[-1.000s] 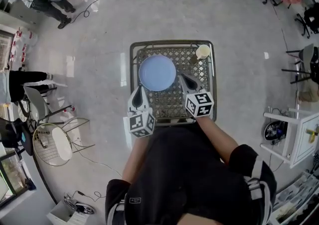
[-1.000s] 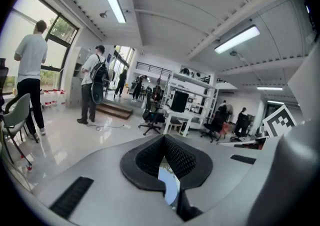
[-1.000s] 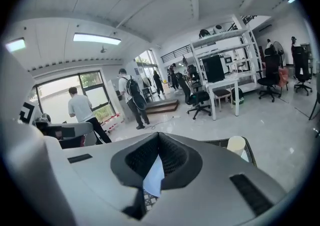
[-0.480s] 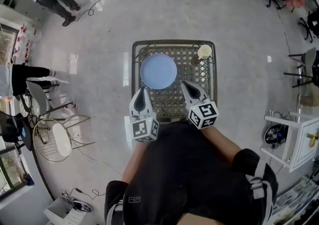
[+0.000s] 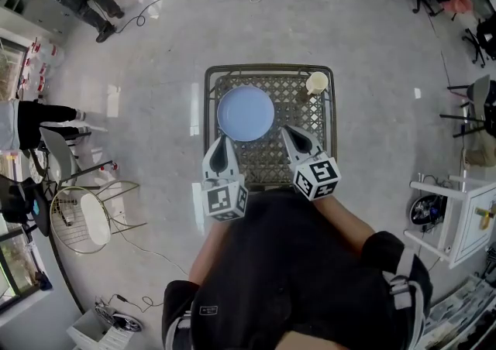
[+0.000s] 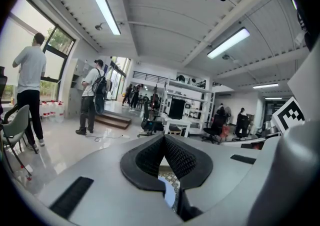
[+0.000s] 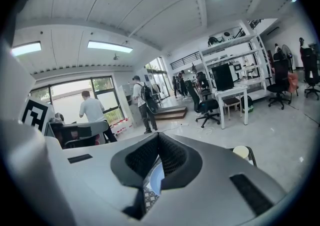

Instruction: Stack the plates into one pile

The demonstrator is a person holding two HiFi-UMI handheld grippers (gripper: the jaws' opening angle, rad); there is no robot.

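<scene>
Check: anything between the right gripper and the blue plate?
Nothing visible. Only bare lattice tabletop lies between the right gripper and the blue plate; the cup stands off at the far right corner.

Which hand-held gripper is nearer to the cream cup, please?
Right. In the head view the right hand-held gripper lies below and slightly left of the cup; the left hand-held gripper lies much farther left, below the blue plate.

Left claw, right claw (both closed)
</scene>
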